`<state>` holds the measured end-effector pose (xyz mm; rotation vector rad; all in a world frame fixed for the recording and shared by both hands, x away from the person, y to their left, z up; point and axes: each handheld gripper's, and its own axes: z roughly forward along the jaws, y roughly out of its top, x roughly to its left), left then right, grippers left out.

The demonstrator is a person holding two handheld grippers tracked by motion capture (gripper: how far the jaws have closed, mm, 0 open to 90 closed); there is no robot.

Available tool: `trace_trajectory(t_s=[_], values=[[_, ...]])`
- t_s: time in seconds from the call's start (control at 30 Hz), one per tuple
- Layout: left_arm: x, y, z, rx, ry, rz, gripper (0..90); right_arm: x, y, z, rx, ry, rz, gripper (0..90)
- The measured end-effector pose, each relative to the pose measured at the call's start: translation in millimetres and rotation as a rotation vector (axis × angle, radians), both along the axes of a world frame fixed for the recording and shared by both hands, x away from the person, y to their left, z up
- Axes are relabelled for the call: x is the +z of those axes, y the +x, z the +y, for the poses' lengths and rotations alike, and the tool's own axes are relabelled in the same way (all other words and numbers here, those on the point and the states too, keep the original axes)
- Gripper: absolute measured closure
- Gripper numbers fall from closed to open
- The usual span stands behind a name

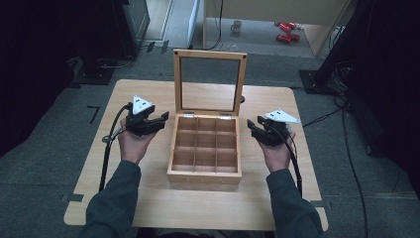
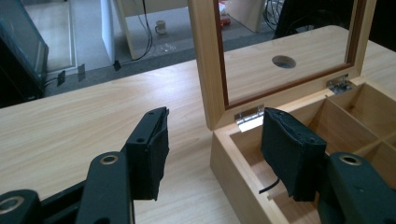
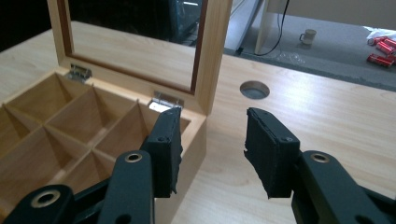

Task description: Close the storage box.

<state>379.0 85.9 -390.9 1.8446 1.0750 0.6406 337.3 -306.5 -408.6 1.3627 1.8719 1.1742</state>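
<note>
Both the left gripper [image 1: 159, 120] and right gripper [image 1: 253, 127] flank the wooden box [image 1: 205, 153], jaws wide apart, seemingly holding nothing.

A lab: dark curtains [image 1: 39, 59], floor cables [image 1: 346, 134], grey carpet [image 1: 39, 173]

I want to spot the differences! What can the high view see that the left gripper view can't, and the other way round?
High view alone: both hands, the right gripper, all nine compartments of the box, and red things on the floor. Left gripper view alone: a close look at the gripper's black pads, spread open, and the lid's hinges. Both: the table, the upright lid and the mug.
</note>
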Motion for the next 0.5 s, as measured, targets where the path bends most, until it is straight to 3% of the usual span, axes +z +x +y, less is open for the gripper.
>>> trace_trajectory(t_s=[0.23, 0.5], values=[[7.0, 14.4, -10.4, -0.007, -0.009, 0.002, 42.4, 5.8, 15.5, 1.5, -0.006, 0.005, -0.012, 55.9], [13.7, 31.0, -20.7, -0.018, 0.015, 0.008, 42.9, 6.8, 31.4, 8.1, -0.002, -0.015, -0.008, 55.0]])
